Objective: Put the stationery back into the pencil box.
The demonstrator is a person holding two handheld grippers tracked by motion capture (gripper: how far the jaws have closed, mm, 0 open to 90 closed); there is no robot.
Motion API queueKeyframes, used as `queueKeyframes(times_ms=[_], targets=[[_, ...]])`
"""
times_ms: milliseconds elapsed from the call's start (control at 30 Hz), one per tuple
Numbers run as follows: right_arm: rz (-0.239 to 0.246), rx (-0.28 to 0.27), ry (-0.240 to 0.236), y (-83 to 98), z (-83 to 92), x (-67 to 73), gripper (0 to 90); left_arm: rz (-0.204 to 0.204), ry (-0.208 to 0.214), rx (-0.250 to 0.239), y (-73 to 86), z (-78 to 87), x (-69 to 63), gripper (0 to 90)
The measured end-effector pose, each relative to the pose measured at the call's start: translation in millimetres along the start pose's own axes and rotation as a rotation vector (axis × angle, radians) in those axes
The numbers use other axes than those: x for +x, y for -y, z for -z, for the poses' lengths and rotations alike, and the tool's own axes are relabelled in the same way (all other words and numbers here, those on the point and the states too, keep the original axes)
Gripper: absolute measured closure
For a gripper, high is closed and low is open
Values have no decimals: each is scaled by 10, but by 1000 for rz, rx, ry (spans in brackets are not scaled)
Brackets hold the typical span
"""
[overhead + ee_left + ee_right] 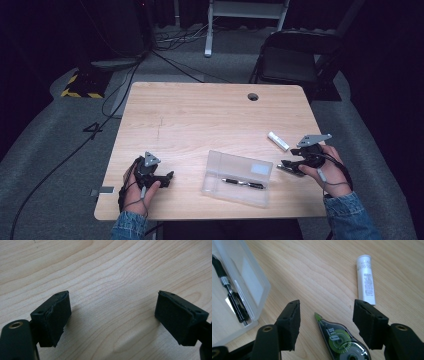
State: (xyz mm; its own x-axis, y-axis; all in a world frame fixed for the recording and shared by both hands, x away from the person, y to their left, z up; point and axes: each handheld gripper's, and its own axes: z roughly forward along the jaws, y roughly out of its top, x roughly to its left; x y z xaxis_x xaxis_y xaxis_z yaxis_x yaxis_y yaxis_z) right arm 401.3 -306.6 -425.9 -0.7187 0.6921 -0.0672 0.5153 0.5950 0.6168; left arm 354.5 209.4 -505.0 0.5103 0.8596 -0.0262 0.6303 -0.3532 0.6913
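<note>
**Right claw poised over the correction tape**

At the left of the tabletop (pixel 200 107), the left claw (pixel 167 176) rests low on the bare wood, its jaws spread wide with nothing between them; the left gripper view shows the left claw (pixel 112 315) over plain grain alone.

Toward the middle lies a clear plastic case (pixel 237 177), open, with a black pen (pixel 243 183) inside. The right gripper view shows the case wall (pixel 257 287) and the pen (pixel 229 292) just left of the jaws.

Further right, the right claw (pixel 325 322) stands wide open and holds nothing. A correction tape dispenser (pixel 342 340) lies between its jaws, its green tip pointing away toward the case, touching neither pad as far as I can tell. In the high view the right claw (pixel 287 165) sits just right of the case, over the dispenser (pixel 290 170). Beyond it, apart, lies a white tube (pixel 366 278), also seen in the high view (pixel 278 140).

Risks, as I judge them: the dispenser lies askew to the jaws, so closing may twist or squirt it out. Its smooth rounded shell may slip. Carrying it leftward, it could clip the case wall and shove the case.

Writing: the dispenser wheel reads "Bi", the rest hidden. Print on the tube is too small to read
</note>
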Motion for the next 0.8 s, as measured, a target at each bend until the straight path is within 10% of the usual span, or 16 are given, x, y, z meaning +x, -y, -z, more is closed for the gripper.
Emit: queueKeyframes(times_ms=[800], targets=[[18, 139, -57, 270, -414, -206, 382, -1, -1, 1, 0, 1, 0, 140]])
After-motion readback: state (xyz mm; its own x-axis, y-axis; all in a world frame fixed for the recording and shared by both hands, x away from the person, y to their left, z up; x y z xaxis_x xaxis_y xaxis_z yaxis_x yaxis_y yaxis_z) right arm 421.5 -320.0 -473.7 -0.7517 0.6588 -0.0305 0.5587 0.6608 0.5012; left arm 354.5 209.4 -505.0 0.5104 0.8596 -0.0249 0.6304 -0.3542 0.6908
